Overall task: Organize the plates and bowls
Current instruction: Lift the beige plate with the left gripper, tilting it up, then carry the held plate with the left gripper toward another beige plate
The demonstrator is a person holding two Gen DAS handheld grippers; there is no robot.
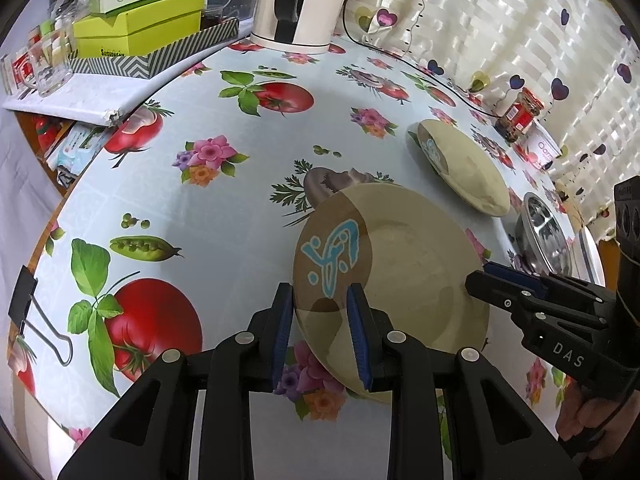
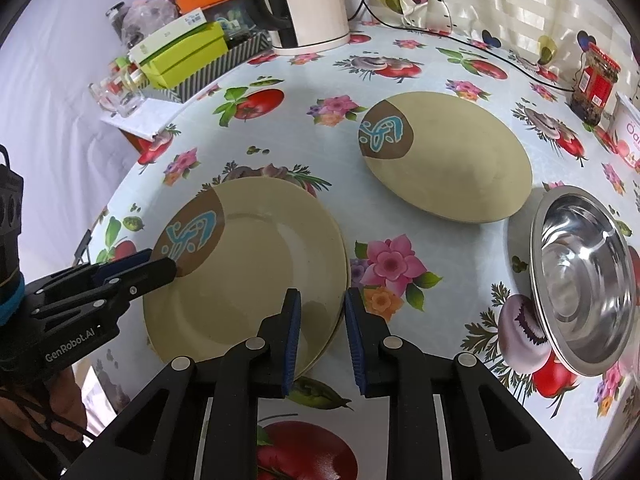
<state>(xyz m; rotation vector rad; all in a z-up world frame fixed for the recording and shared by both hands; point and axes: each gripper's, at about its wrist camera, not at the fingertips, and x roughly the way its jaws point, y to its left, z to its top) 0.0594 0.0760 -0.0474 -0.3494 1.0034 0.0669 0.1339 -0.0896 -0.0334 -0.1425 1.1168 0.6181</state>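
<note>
The near plate (image 2: 256, 272) is a cream round dish with a brown patch bearing a blue motif; in the right wrist view it sits at about 9 o'clock of centre on the flowered tablecloth (image 2: 288, 136), on top of a second plate of the same cream whose rim peeks out along its 3 to 5 o'clock edge; being round it has no long axis, but the brown patch lies at its 10 o'clock edge, toward the left gripper (image 2: 160, 266); that gripper's fingers straddle the rim at the patch, one above and one below, and whether they pinch it or merely bracket it cannot be told; in the left wrist view the same plate (image 1: 400, 280) appears tipped, its near rim between the blue pads; the right gripper (image 2: 322, 336) hangs at 6 o'clock over the plate's right edge, jaws parted with a narrow gap, holding nothing.

A second patterned plate (image 2: 452, 160) lies flat at 1 o'clock, apart from the stack, its brown patch also at 10 o'clock; a steel bowl (image 2: 584, 280) sits at 3 o'clock, just beside that plate; a white kettle (image 2: 312, 4) stands at 12 o'clock by the curtain; a red-labelled jar (image 2: 594, 84) stands at 2 o'clock; green boxes (image 2: 180, 52) are stacked at 11 o'clock.
</note>
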